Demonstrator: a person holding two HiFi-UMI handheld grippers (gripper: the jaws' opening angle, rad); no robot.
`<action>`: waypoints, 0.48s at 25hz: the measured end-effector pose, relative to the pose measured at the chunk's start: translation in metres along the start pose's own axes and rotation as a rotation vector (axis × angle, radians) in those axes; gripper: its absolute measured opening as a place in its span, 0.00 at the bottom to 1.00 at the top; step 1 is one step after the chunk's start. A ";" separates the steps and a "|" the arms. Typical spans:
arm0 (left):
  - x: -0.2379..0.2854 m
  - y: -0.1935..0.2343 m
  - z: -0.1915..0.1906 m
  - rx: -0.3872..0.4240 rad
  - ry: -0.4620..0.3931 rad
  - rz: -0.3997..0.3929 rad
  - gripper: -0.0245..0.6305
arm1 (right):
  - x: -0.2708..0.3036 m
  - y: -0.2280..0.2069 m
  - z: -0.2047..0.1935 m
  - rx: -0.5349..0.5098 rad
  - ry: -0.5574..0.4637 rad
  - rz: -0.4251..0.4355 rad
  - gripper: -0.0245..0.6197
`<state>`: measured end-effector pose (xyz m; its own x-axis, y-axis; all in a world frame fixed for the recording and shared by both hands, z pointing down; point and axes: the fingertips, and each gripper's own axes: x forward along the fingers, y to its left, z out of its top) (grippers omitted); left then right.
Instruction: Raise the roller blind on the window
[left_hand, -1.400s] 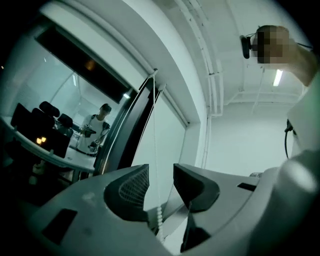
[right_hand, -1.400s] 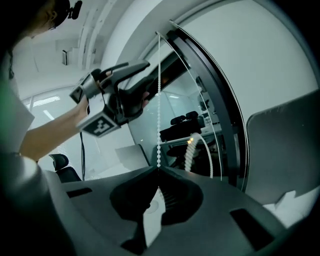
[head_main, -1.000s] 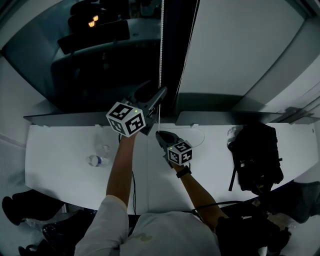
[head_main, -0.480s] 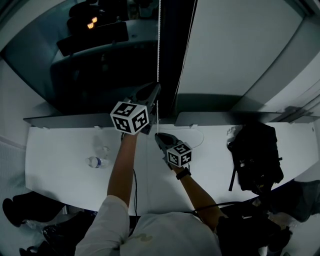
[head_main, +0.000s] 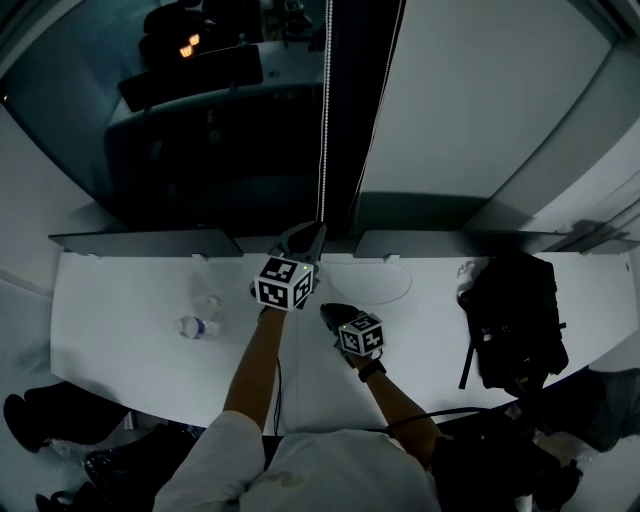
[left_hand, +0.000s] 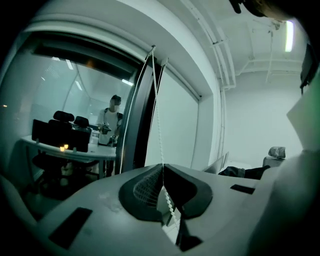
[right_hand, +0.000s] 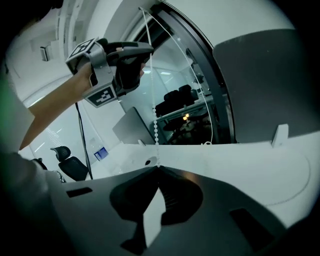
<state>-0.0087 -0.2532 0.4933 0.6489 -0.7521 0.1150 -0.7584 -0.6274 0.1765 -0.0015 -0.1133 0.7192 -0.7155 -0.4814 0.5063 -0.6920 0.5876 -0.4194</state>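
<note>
- Left gripper (left_hand: 162, 168) clamped shut on the bead chain (left_hand: 159, 127); right gripper (right_hand: 157, 169) likewise pinched on the same chain, just below.
- Blind (head_main: 470, 100) down over the right-hand pane, chain hanging beside the dark frame post (head_main: 350, 120).
- Best to pull straight down along the chain's own line, no sideways tug, one clamp kept tight before freeing the other.
- Little drop left, probably: table (head_main: 120, 290) close under the right gripper, so regrip higher soon.
- Open room above along the chain; bottle (head_main: 195, 323) and backpack (head_main: 510, 310) well apart; thin loop (head_main: 388, 278) on the table worth avoiding.
</note>
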 end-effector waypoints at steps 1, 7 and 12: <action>-0.003 0.000 -0.006 0.013 -0.001 0.013 0.05 | -0.003 0.000 -0.006 0.008 0.008 0.007 0.05; -0.011 -0.006 -0.012 0.204 0.018 0.076 0.05 | -0.017 0.031 -0.007 -0.162 0.174 0.194 0.25; -0.011 -0.001 -0.016 0.192 0.002 0.107 0.05 | -0.060 0.028 0.085 -0.182 -0.025 0.192 0.30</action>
<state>-0.0140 -0.2406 0.5077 0.5638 -0.8165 0.1247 -0.8207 -0.5707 -0.0265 0.0136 -0.1230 0.6131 -0.8356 -0.3646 0.4109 -0.5166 0.7760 -0.3619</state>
